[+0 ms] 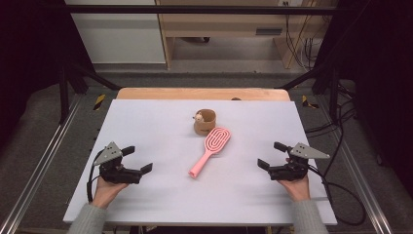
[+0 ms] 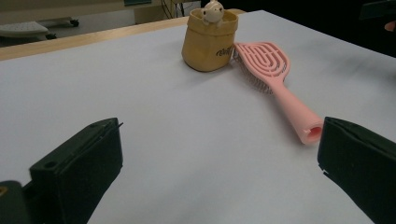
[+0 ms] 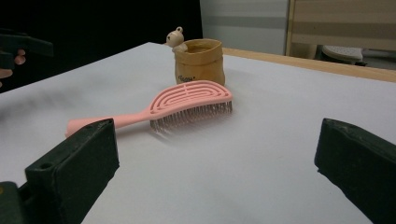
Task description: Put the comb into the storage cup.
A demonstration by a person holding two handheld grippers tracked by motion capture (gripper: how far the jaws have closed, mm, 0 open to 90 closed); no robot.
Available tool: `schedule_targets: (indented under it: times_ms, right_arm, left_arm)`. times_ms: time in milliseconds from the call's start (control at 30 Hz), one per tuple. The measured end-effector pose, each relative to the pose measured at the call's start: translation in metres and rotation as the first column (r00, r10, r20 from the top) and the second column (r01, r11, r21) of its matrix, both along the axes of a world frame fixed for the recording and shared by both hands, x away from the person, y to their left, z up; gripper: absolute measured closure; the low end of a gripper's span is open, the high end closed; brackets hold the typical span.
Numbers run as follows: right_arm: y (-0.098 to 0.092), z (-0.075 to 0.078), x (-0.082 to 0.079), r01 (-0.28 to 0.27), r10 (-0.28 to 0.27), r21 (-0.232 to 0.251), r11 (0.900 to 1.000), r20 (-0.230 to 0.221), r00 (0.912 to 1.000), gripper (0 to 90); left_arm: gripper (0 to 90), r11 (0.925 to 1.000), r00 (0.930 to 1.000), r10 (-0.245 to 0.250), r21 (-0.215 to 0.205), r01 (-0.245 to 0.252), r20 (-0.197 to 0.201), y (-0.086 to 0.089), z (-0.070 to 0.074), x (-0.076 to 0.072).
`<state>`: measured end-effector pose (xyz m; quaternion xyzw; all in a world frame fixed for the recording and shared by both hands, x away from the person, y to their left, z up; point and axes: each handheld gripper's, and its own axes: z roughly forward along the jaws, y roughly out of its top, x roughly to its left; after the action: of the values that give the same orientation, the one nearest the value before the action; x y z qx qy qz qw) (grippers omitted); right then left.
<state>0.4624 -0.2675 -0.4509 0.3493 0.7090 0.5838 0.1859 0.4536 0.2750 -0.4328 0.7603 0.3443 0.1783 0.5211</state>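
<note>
We see the left hand-held gripper (image 1: 138,159) and the right hand-held gripper (image 1: 272,155) resting low over the desk (image 1: 156,122), both with jaws wide and empty. Between them, well apart from each, lies the pink brush (image 1: 210,150), bristles down, its head touching a small tan pot (image 1: 205,122).

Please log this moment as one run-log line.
left gripper: open, empty | right gripper: open, empty | brush: flat on table, bristles down, untouched | pouch: upright, beside brush head
</note>
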Motion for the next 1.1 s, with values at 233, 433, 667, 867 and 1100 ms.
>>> schedule_targets:
  times_ms: [233,433,667,867,1100]
  right_arm:
    - [0.000,0.000,0.000,-0.001,0.001,-0.001,1.000,0.001,1.0000,0.3]
    - [0.000,0.000,0.001,-0.002,0.002,-0.005,1.000,0.000,1.0000,0.3]
    - [0.000,0.000,0.000,0.000,0.000,-0.006,1.000,0.001,1.0000,0.3]
    - [0.001,-0.001,0.001,-0.002,0.002,-0.008,1.000,-0.002,1.0000,0.3]
    - [0.000,-0.001,0.001,-0.001,0.001,-0.011,1.000,-0.002,1.0000,0.3]
  left_arm:
    - [0.0,0.9998,0.9999,-0.006,0.020,0.007,-0.012,-0.009,0.004,0.002]
    - [0.0,0.9995,0.9998,-0.009,0.030,0.010,-0.019,-0.015,0.010,0.005]
    - [0.0,0.9992,0.9998,-0.001,0.040,0.002,-0.021,-0.023,0.019,0.009]
    - [0.0,0.9983,0.9997,-0.003,0.058,0.005,-0.026,-0.032,0.026,0.014]
    - [0.0,0.9976,0.9993,-0.008,0.068,0.011,-0.035,-0.042,0.029,0.018]
